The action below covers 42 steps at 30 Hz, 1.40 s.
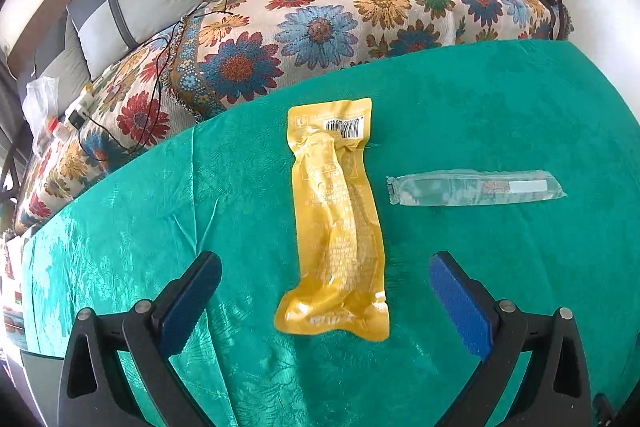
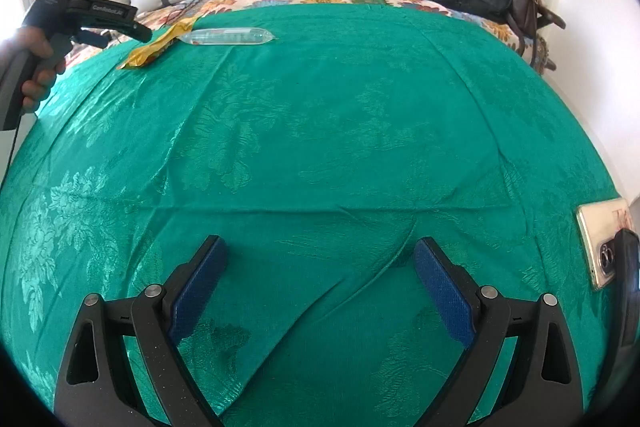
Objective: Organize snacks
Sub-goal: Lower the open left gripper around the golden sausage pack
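- The left gripper [image 1: 325, 283] is hanging wide open and empty, its blue pads [image 1: 456, 299] flanking the near end of the yellow pack [image 1: 338, 223] at the frame's centre.
- To grip well, it is probably best lowering until both pads are straddling the pack's bulged middle, then closing gently.
- The clear pack [image 1: 476, 188] is lying crosswise at centre right, just beside the yellow one.
- The right gripper [image 2: 320, 287] is waiting open and empty over bare green cloth [image 2: 320, 131]; both packs are showing in its view's upper left.

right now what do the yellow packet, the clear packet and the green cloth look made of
Yellow packet: glossy plastic film, probably; wrinkled, printed, with a barcode. Clear packet: thin see-through plastic with crimped ends. Green cloth: woven fabric with a satin sheen and a raised leaf pattern, creased.
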Motion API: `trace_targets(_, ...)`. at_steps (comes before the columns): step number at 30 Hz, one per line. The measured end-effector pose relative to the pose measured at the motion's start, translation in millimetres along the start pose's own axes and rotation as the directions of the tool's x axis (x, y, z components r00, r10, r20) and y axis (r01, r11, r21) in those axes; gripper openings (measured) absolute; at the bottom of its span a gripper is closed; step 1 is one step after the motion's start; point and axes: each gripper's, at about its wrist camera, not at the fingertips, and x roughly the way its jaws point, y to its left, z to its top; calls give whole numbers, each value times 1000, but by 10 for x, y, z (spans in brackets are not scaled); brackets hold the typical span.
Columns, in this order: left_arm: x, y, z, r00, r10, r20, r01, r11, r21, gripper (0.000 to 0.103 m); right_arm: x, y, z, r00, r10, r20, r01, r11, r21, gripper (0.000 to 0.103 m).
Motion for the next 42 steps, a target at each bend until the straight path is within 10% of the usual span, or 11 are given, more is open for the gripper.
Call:
trace_targets(5, 298, 164, -22, 997, -57, -53, 51, 991, -121, 102, 2, -1, 1, 1000, 0, 0, 0, 1000, 0, 97)
trace_targets(12, 91, 419, -259, 986, -164, 30, 167, 961, -220, 44, 2, 6, 3, 1000, 0, 0, 0, 1000, 0, 97)
trace_targets(23, -740, 548, -1642, 988, -153, 33, 156, 950, -272, 44, 26, 18, 16, 1000, 1, -1, -1, 1000, -1, 97)
trace_targets(30, -1119, 144, -2603, 994, -106, 6, 106, 979, -177, 45, 25, 18, 16, 1000, 1, -1, -1, 1000, -1, 97)
trace_targets(34, -1055, 56, -2755, 997, -69, 41, 76, 978, -196, 79, 25, 18, 16, 1000, 1, -1, -1, 1000, -1, 97)
trace_targets(42, -881, 289, -2708, 992, -23, 120, 53, 966, -254, 103, 24, 18, 15, 1000, 1, -1, -1, 1000, -1, 97)
